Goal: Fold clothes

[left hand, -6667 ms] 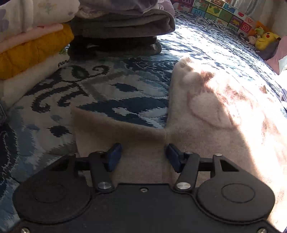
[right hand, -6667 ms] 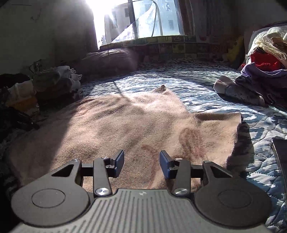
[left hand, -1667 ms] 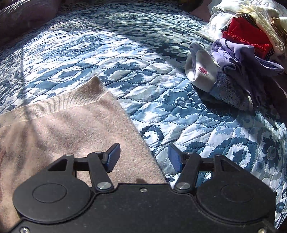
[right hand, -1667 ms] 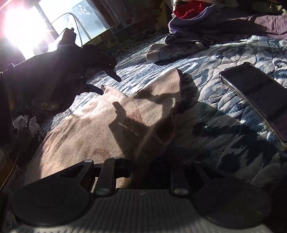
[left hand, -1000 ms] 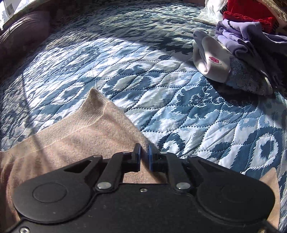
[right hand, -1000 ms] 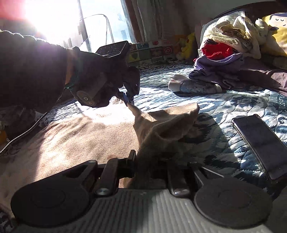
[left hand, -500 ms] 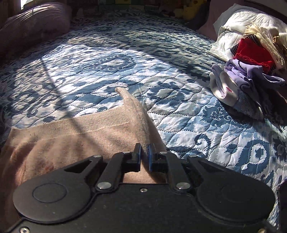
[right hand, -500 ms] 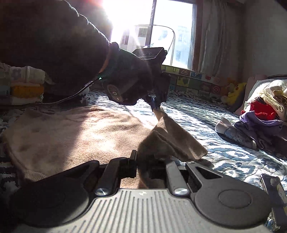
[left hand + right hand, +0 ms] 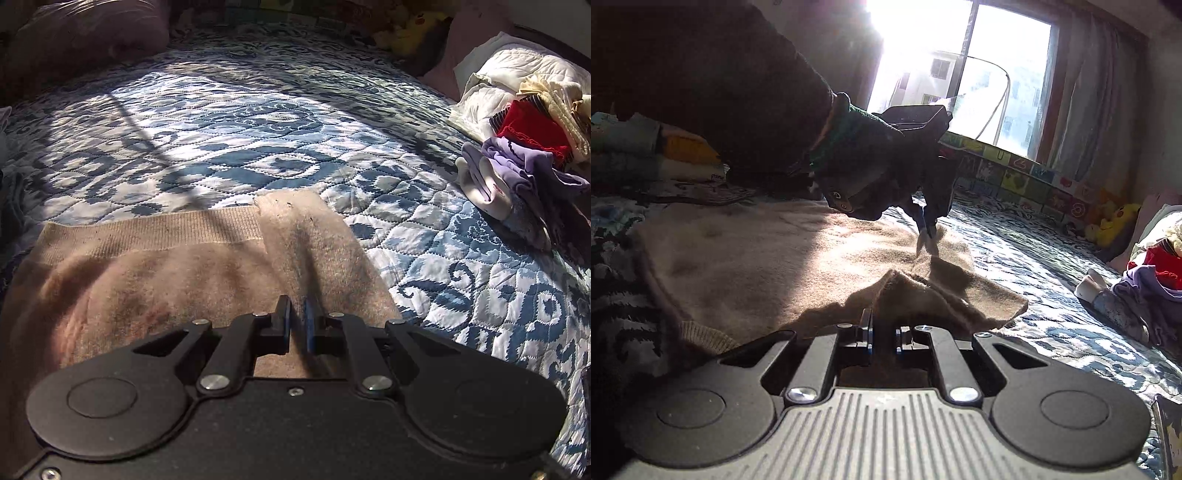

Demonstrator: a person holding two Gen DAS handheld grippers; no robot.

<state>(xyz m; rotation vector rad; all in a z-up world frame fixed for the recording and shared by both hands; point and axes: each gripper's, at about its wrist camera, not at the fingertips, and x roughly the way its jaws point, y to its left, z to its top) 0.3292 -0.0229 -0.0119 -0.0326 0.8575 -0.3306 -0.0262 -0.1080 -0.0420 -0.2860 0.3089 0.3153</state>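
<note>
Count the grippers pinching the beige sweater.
2. The left gripper pinches the beige sweater at its far edge; the right gripper pinches the near edge.

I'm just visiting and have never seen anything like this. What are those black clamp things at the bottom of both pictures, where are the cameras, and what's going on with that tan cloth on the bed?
There is no robot here. A person holds a two-finger clamp in each hand, and a wide-angle camera on each clamp looks forward along its fingers. One picture comes from the left gripper, the other from the right gripper, which also sees the other clamp and the person's dark sleeve. On the blue patterned quilt lies a tan sweater. Both clamps are shut on its side flap, which is raised over the rest, apparently being folded inward. A heap of unfolded clothes waits at the right.
</note>
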